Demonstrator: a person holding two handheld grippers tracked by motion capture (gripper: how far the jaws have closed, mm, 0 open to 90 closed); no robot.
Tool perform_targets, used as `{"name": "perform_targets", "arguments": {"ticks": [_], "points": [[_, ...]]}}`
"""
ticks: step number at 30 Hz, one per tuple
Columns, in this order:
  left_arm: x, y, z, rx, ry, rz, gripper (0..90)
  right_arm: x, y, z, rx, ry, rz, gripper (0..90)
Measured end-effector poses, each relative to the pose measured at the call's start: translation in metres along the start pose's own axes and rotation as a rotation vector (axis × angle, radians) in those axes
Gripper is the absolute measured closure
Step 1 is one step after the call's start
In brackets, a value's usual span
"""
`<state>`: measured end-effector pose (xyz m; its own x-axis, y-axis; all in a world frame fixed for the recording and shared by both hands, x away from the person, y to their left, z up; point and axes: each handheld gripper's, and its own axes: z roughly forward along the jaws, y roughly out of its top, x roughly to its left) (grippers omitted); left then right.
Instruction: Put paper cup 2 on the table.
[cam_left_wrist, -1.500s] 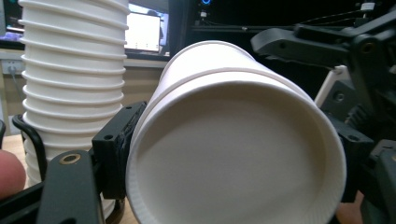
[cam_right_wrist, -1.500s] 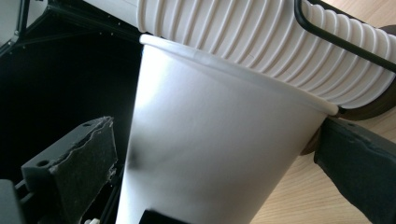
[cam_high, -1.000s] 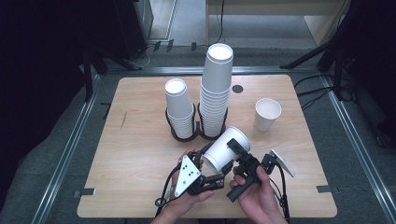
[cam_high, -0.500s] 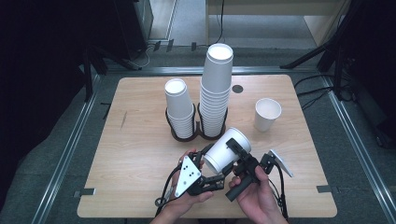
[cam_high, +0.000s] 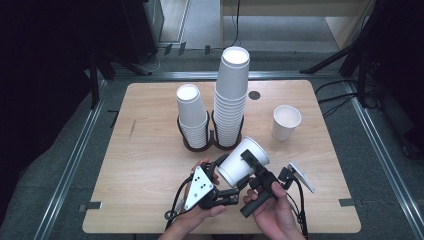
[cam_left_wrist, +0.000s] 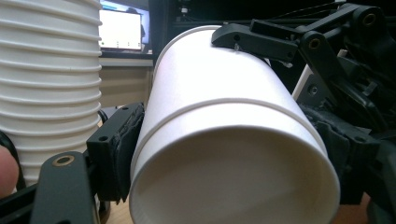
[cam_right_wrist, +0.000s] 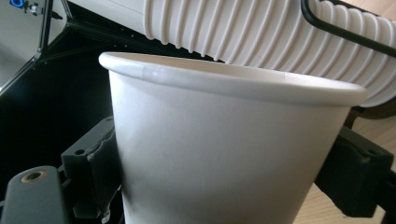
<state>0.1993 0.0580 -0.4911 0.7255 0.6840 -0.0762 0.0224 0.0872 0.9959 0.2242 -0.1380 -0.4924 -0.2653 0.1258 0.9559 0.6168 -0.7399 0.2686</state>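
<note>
A white paper cup (cam_high: 244, 162) lies tilted above the table's front middle, with its mouth up and to the right. Both grippers hold it. My left gripper (cam_high: 229, 179) is shut on its base end. In the left gripper view the cup (cam_left_wrist: 233, 140) has its bottom toward the camera and a rim line runs around its wall, as if two cups are nested. The left gripper (cam_left_wrist: 229, 158) has a pad pressed on each side. My right gripper (cam_high: 252, 167) is shut on the mouth end. In the right gripper view the cup (cam_right_wrist: 224, 140) sits between the jaws of that gripper (cam_right_wrist: 224, 172).
A tall stack of cups (cam_high: 232, 100) and a shorter stack (cam_high: 192, 117) stand in a black double holder (cam_high: 212, 145) just behind the held cup. A single upright cup (cam_high: 286, 122) stands at the right. A dark round hole (cam_high: 254, 94) lies near the table's far edge.
</note>
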Motion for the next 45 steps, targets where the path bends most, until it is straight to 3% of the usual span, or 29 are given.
{"name": "perform_targets", "arguments": {"ticks": [3, 7, 10, 14, 26, 31, 33, 38, 42, 45], "points": [[-0.001, 0.001, 0.000, 0.029, 0.006, 0.011, 18.9, 0.001, -0.001, -0.001, -0.007, -0.005, -0.025, 13.0], [0.003, 0.005, -0.001, 0.079, -0.010, -0.037, 13.2, 0.002, -0.004, -0.001, -0.009, -0.008, -0.054, 13.2], [0.006, 0.008, -0.002, 0.111, -0.012, -0.051, 8.5, 0.003, -0.004, -0.001, -0.031, -0.011, -0.073, 13.1], [0.006, 0.010, -0.002, 0.130, -0.025, -0.064, 1.3, 0.004, 0.000, -0.004, -0.072, -0.001, -0.097, 13.1], [0.008, 0.011, -0.003, 0.151, -0.019, -0.057, 1.3, 0.001, 0.009, -0.007, -0.166, -0.043, -0.244, 13.1], [0.011, 0.010, -0.004, 0.163, -0.013, -0.062, 1.3, -0.002, 0.015, -0.008, -0.210, -0.079, -0.341, 13.1], [0.013, 0.010, -0.004, 0.166, -0.010, -0.068, 1.3, -0.002, 0.017, -0.009, -0.221, -0.091, -0.358, 13.1], [0.021, 0.009, -0.006, 0.178, 0.007, -0.078, 1.3, -0.001, 0.021, -0.011, -0.261, -0.108, -0.514, 13.1], [0.026, 0.007, -0.008, 0.189, 0.022, -0.083, 1.3, -0.002, 0.024, -0.012, -0.278, -0.132, -0.582, 13.1], [0.030, 0.006, -0.009, 0.195, 0.034, -0.090, 1.3, -0.006, 0.026, -0.011, -0.284, -0.160, -0.689, 13.0]]}}
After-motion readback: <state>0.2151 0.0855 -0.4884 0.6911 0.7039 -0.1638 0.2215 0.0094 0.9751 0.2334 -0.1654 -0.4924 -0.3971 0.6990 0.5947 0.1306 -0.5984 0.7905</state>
